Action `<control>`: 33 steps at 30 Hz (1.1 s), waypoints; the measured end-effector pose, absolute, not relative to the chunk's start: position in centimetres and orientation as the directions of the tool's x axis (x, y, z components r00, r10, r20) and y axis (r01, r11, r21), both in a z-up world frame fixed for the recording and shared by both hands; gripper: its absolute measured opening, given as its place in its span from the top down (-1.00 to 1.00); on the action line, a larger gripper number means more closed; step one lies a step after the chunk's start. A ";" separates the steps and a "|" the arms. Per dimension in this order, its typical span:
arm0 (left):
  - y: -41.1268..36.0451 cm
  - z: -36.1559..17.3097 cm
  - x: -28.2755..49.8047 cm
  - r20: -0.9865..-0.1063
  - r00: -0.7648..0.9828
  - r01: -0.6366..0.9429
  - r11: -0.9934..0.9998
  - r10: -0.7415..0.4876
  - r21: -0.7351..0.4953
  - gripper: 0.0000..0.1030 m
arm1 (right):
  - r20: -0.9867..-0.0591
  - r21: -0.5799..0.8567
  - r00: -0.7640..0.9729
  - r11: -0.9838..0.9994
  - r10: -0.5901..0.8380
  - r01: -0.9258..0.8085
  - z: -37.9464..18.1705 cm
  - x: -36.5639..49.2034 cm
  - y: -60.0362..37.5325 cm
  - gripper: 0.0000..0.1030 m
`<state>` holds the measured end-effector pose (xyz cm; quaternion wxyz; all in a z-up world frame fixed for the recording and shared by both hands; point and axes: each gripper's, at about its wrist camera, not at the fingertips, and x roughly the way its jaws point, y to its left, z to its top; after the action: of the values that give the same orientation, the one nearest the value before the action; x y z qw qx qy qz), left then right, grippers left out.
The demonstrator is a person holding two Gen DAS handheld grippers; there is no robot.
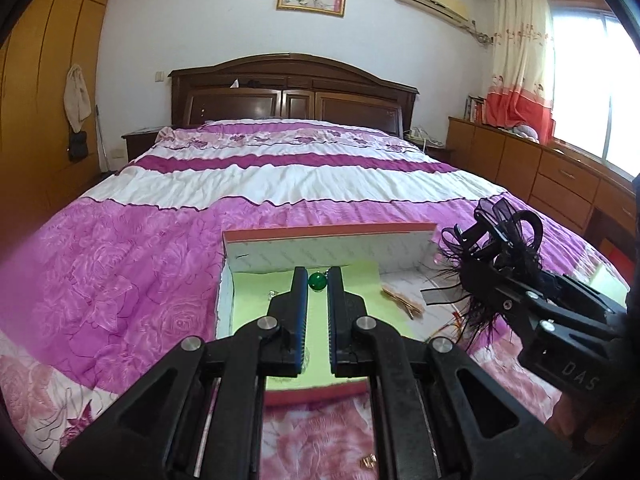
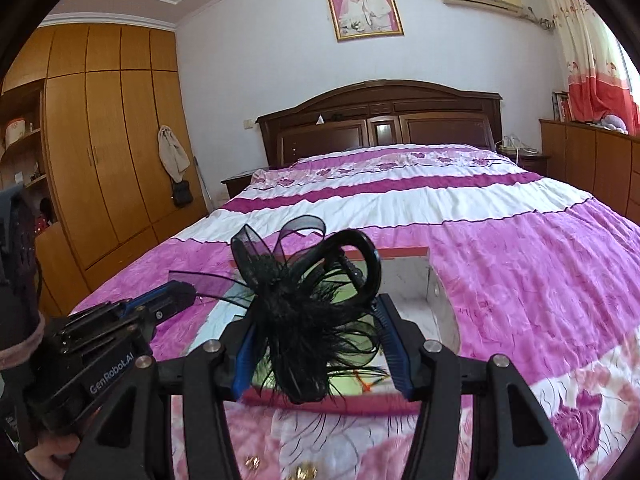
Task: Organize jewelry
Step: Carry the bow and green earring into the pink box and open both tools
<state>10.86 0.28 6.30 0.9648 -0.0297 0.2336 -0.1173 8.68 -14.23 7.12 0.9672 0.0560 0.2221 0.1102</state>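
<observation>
the right gripper [image 2: 316, 344], clamped on the feathered hair clip [image 2: 308, 300] above the box [image 1: 328, 234], may snag feathers on release; the left gripper [image 1: 318, 280], slightly apart, seemingly brackets the green bead [image 1: 318, 282].

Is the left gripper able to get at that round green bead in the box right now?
Probably yes. The left gripper is open over the box, and the round green bead shows in the gap between its fingertips with nothing over it. The right gripper, holding the black feathered hair clip, stays off to the side.

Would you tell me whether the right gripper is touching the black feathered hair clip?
Touching: in the left wrist view the right gripper clamps the black feathered hair clip between its fingers, lifted above the open box.
</observation>
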 end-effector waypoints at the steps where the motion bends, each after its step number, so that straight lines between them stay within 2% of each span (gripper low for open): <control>1: 0.3 6.0 11.4 -0.448 0.862 0.208 0.972 -0.237 -0.112 0.99 | -0.420 0.153 0.877 0.971 0.233 -0.185 6.9 9.0 -14.2 -0.10; 5: -0.2 4.9 12.9 -0.468 0.856 0.192 0.976 -0.218 -0.103 0.99 | -0.446 0.135 0.870 0.977 0.210 -0.167 5.7 10.7 -14.1 -0.10; 19: 0.3 -0.1 16.8 -0.632 0.752 0.131 0.982 -0.189 -0.138 0.99 | -0.626 0.107 0.768 0.991 0.133 -0.085 0.6 16.2 -14.6 -0.10; 33: 0.0 -1.1 17.7 -0.687 0.702 0.127 0.983 -0.186 -0.136 0.97 | -0.695 0.007 0.715 0.996 0.071 -0.092 -0.8 16.9 -13.1 -0.13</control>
<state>17.72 -0.04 -1.12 0.9217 -0.0391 0.3765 -0.0849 16.92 -13.09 -0.78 0.9260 -0.0141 0.3746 0.0438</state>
